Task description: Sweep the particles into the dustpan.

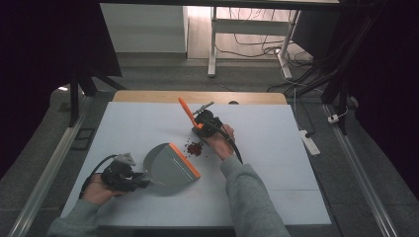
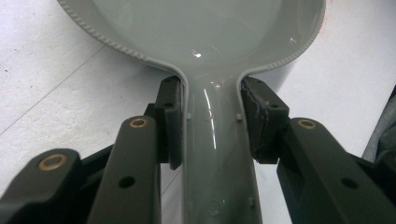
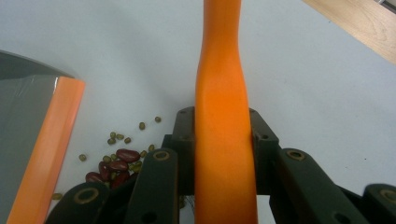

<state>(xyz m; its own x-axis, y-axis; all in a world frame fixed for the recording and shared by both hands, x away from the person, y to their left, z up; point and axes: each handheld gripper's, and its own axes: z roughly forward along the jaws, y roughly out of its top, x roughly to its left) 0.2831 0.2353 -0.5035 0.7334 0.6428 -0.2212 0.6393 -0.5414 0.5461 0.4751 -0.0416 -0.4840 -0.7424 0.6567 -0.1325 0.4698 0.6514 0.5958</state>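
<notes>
A grey plastic dustpan with an orange rubber lip (image 1: 170,168) is seen lying on the white table surface (image 1: 276,148), at the near left part of it. Its narrow grey handle (image 2: 217,140) is clamped between the two black jaws of the left gripper (image 1: 144,180), whose pads are pressed against both sides of the handle. The orange plastic handle of a small brush (image 3: 224,140) is gripped by the right gripper (image 1: 196,125), with the jaws closed on it from both sides; the handle is tilted up and away from the person. A small heap of dark red beans and little green beans (image 1: 194,148) is found on the table just beside the orange lip, between the dustpan and the right gripper.
</notes>
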